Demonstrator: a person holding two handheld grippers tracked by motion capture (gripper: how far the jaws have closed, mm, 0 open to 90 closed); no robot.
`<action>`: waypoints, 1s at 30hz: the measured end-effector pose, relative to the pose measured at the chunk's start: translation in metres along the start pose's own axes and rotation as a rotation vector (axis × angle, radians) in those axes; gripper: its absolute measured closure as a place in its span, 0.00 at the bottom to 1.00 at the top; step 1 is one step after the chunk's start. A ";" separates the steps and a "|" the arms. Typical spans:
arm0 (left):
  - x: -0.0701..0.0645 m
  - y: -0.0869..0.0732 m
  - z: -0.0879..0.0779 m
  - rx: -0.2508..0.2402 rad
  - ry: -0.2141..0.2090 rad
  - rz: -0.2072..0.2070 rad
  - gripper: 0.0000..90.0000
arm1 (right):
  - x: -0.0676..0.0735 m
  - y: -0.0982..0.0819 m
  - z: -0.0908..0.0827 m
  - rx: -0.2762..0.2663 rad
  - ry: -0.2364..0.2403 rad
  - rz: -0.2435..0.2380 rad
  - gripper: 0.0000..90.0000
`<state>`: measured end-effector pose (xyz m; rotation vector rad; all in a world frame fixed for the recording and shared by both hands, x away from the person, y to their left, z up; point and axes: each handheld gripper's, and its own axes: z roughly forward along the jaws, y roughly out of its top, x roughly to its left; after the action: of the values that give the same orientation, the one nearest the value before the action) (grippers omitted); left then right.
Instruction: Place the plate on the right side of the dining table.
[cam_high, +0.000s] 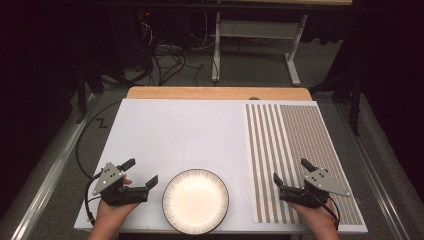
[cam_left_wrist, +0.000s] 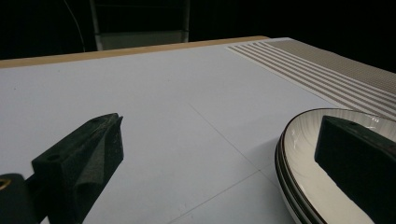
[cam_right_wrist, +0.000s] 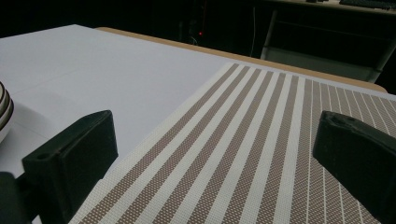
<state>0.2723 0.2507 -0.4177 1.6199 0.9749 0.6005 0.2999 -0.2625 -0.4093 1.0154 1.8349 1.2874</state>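
The glazed plate (cam_high: 195, 201) beside the left gripper (cam_high: 142, 174) looked slippery and fragile; its rim suited gripping. Both grippers were wide open and empty, the right gripper (cam_high: 291, 171) over the striped placemat (cam_high: 300, 150).

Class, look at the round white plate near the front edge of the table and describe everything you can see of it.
The round white glossy plate, ceramic by its look, has a rim of fine dark radial lines and a dark edge. In the left gripper view the rim shows stacked dark bands, so it may be more than one plate. It lies flat, upright and empty on the white table sheet, left of the brown-striped woven placemat, between the two grippers. Nothing grips it.
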 end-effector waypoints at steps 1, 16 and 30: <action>-0.001 0.000 0.000 -0.001 -0.004 0.000 0.02 | 0.000 0.000 0.000 -0.001 -0.001 -0.001 0.01; -0.006 0.000 -0.002 -0.027 -0.018 -0.016 0.03 | 0.001 0.000 -0.001 -0.003 0.026 0.004 0.03; -0.007 0.004 -0.002 0.016 -0.043 -0.014 0.10 | 0.004 0.003 -0.004 -0.032 0.021 0.023 0.03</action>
<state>0.2682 0.2454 -0.4128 1.6331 0.9609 0.5478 0.2952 -0.2600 -0.4054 1.0113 1.8176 1.3420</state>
